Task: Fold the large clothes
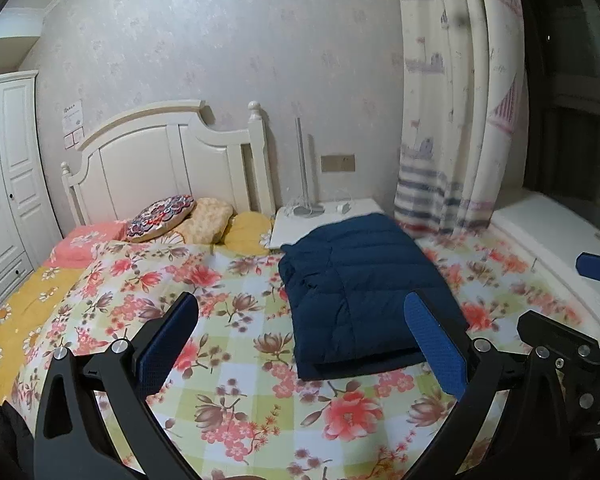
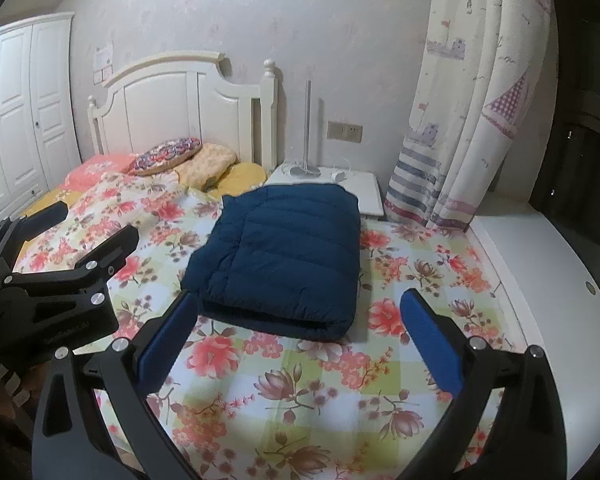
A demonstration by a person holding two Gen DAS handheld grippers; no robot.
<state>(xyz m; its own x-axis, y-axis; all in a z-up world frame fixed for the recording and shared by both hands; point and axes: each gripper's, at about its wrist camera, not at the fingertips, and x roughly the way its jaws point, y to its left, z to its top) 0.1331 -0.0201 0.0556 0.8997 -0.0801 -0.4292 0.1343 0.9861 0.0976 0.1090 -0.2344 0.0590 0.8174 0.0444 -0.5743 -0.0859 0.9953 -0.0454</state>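
**Folded jacket, two spread grippers**

Count of task items: one navy quilted jacket point(image 1: 356, 300), folded into a thick rectangular bundle. Two grippers are in view, the left gripper point(image 1: 300, 328) and the right gripper point(image 2: 300, 320), each with its blue-padded fingers point(image 1: 436, 348) spread wide and pinching nothing.

The jacket point(image 2: 284, 256) lies flat on the floral bedspread point(image 1: 236, 344), toward the side of the bed nearest the white nightstand point(image 1: 328, 208), its far edge reaching that nightstand. Its horizontal quilting lines run across the top layer, and the near edge shows stacked layers, with one fold seam running lengthwise down the left part. Both grippers sit short of the bundle's near edge, apart from the fabric.

On the bed behind: one round patterned cushion point(image 1: 160, 216), one pink pillow point(image 1: 84, 244) and two yellow pillows. One white headboard point(image 1: 164, 156), one wardrobe point(image 1: 0, 184) and one curtain point(image 1: 460, 112) frame the room.
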